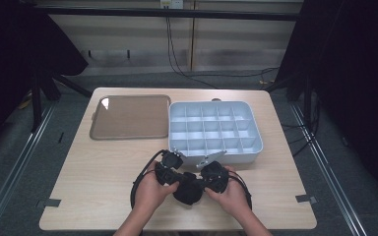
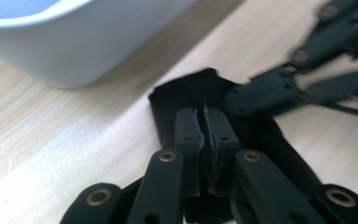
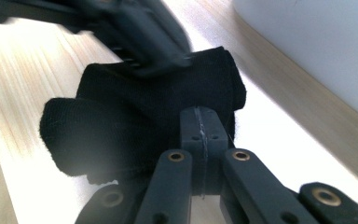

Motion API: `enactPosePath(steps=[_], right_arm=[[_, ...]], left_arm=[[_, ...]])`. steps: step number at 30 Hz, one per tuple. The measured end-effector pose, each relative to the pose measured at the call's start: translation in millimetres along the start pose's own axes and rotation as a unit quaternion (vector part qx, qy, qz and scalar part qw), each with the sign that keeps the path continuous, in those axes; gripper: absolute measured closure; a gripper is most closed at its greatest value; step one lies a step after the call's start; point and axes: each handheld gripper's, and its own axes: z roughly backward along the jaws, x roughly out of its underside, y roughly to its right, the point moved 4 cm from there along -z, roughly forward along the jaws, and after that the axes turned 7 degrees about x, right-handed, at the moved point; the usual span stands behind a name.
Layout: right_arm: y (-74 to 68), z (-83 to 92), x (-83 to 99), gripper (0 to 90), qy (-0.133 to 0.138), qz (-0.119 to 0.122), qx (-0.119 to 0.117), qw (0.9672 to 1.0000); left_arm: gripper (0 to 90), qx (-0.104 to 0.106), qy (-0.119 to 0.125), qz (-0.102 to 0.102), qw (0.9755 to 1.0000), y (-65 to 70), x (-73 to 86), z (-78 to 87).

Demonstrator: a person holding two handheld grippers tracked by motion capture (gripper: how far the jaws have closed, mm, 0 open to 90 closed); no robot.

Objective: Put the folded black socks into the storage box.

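Black cloth, unlabelled, both grippers clamped

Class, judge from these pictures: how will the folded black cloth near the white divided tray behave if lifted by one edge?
The black knitted cloth probably droops, since its rolled folds look soft. It likely slips little: the weave looks fuzzy. It seems light, bunching between the left gripper and right gripper.

The high view looks forward and down from above the person's side, taking in the whole desk from some way off. Each gripper view rides low (almost at the wood), looking along its own jaws. All three share the black cloth and the grey compartment box.
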Motion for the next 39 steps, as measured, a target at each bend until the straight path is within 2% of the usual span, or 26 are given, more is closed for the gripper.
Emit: enactPosePath(steps=[3, 5, 8, 11, 12, 15, 17, 21, 24, 25, 30, 37, 39], right_arm=[[-0.2, 0.1, 0.4, 90.0, -0.001, -0.001, 0.001, 1.0000], [-0.5, 0.1, 0.1, 90.0, -0.002, 0.001, 0.001, 1.0000], [-0.9, 0.0, -0.2, 90.0, -0.003, 0.002, 0.003, 1.0000], [0.6, -0.1, 0.5, 90.0, -0.002, 0.006, 0.001, 1.0000], [-0.1, -0.2, 0.4, 90.0, -0.001, -0.003, -0.002, 1.0000], [0.1, 0.0, 0.4, 90.0, -0.002, 0.003, 0.002, 1.0000], [0.8, -0.5, 0.4, 90.0, 0.001, 0.003, 0.000, 1.0000], [0.4, -0.6, 0.5, 90.0, 0.005, 0.002, 0.000, 1.0000], [0.1, 0.4, -0.6, 90.0, 0.001, 0.003, 0.003, 1.0000], [0.2, 1.3, -0.9, 90.0, -0.003, 0.009, 0.006, 0.9999], [0.2, 8.5, -4.4, 90.0, 0.003, -0.003, 0.003, 1.0000], [2.8, 21.7, -8.9, 90.0, 0.020, -0.006, 0.010, 0.9997], [0.8, 22.7, -11.1, 90.0, 0.025, -0.006, 0.008, 0.9997]], left_arm=[[88.6, 0.000, -0.027, -0.007, 0.9996, 3.0, 6.1, -0.5], [89.6, 0.003, -0.032, -0.007, 0.9995, 2.8, 9.9, -5.1], [90.0, 0.003, -0.025, -0.005, 0.9997, 3.4, 13.3, -10.8], [88.3, 0.011, -0.024, 0.002, 0.9996, 4.5, 12.4, -5.3], [87.3, 0.013, -0.023, 0.004, 0.9996, 5.3, 12.2, -2.2], [87.4, 0.019, -0.022, 0.001, 0.9996, 9.8, 14.1, 4.3], [87.5, 0.019, -0.038, -0.002, 0.9991, 10.8, 19.3, -2.3], [89.0, 0.028, -0.032, 0.008, 0.9991, 9.4, 20.9, -6.7], [88.6, 0.026, -0.033, 0.004, 0.9991, 9.6, 20.3, -6.1], [88.5, 0.026, -0.034, 0.004, 0.9991, 9.7, 20.4, -6.0], [88.4, 0.029, -0.029, 0.010, 0.9991, 9.0, 20.9, -6.0], [86.4, 0.027, -0.029, 0.010, 0.9992, 11.0, 18.2, -7.1], [85.1, 0.029, -0.023, 0.017, 0.9992, 12.5, 16.8, -8.0]])
